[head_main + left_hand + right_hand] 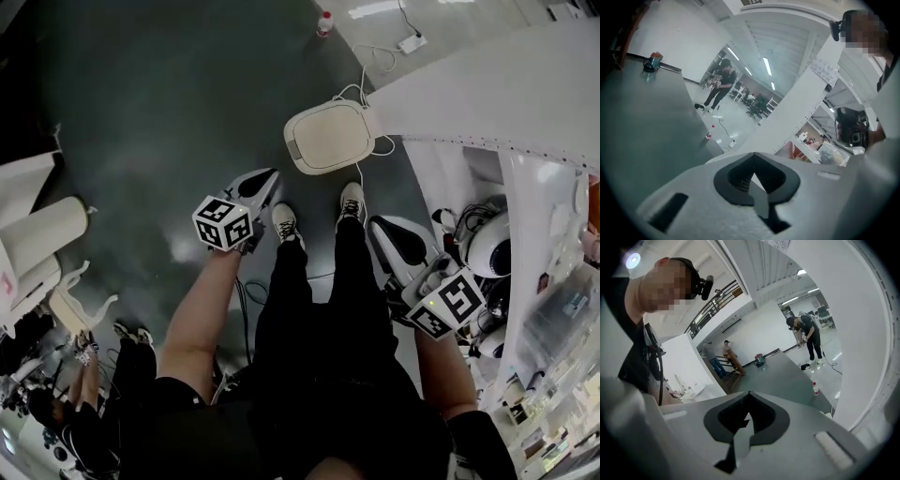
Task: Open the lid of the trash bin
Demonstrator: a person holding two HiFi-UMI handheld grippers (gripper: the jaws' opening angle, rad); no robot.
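Observation:
The trash bin (328,136) stands on the dark floor just ahead of my feet, seen from above, with its cream rounded-square lid down. My left gripper (273,174) hangs to the lower left of the bin, apart from it, with its jaws together and nothing between them (753,171). Further back on the right, beside my leg, my right gripper (377,225) also has its jaws meeting on nothing (747,416). Neither gripper view gives a clear sight of the bin.
A white table (487,84) runs along the right, close to the bin. A power strip (412,42) and its white cable (361,94) lie behind the bin, and a bottle (324,23) stands further off. My shoes (286,223) are just short of the bin. Another person (719,86) stands far away.

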